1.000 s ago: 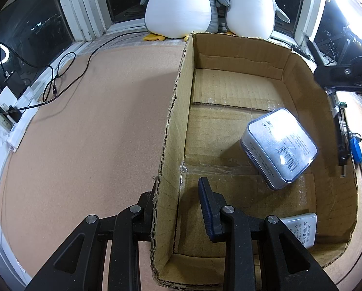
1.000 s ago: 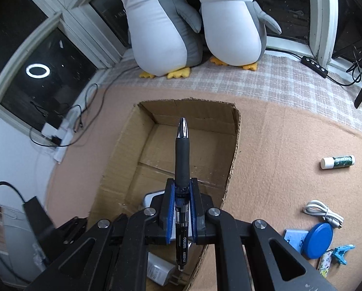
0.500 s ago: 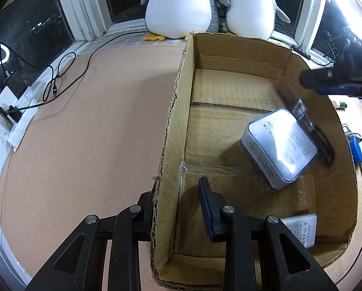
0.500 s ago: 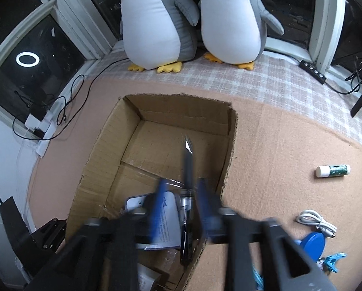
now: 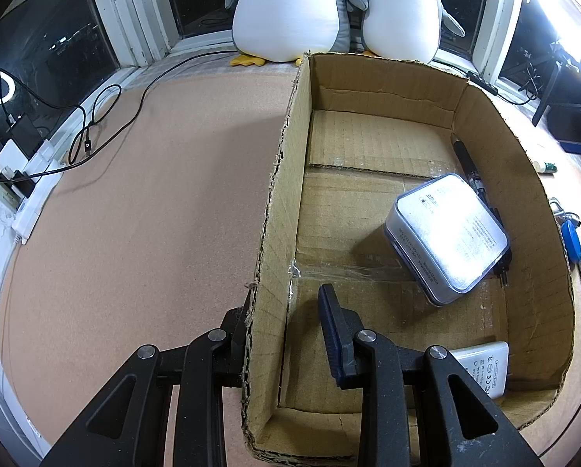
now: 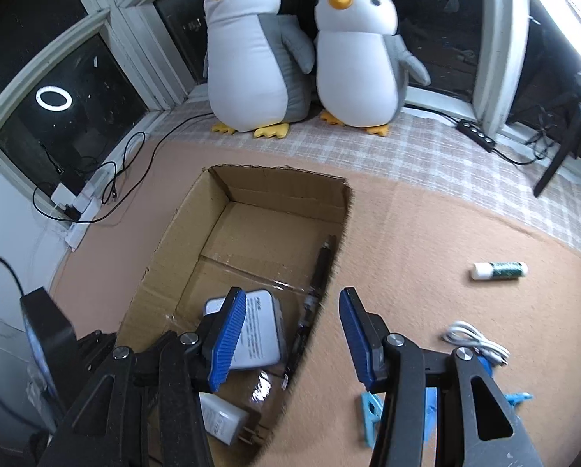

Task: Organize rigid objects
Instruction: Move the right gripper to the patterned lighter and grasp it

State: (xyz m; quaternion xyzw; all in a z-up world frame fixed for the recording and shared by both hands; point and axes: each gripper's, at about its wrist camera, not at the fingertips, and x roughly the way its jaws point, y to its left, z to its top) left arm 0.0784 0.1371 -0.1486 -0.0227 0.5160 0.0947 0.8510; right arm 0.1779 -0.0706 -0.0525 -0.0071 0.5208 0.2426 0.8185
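Note:
An open cardboard box [image 5: 279, 179] [image 6: 173, 249] stands on the tan mat. Inside lie a silver tin [image 5: 448, 233] [image 6: 257, 334], a black pen [image 5: 471, 171] [image 6: 317, 284] along the right wall, and a white charger [image 5: 483, 367] [image 6: 222, 418]. My left gripper [image 5: 286, 319] straddles the box's left wall, one finger inside and one outside, with a gap between the inner pad and the wall. My right gripper [image 6: 292, 334] is open and empty above the box's right wall. A glue stick [image 6: 500, 270], white cable [image 6: 475, 342] and blue clips [image 6: 370, 406] lie on the mat to the right.
Two plush penguins [image 6: 259, 58] sit on the checked cloth behind the box. Black cables and a power strip [image 5: 29, 202] run along the left window edge. A blue disc and a tube [image 5: 571, 233] lie right of the box.
My right gripper opened and let go of the black pen, which dropped into the box beside the silver tin. The right gripper pulled back. The left gripper stayed still.

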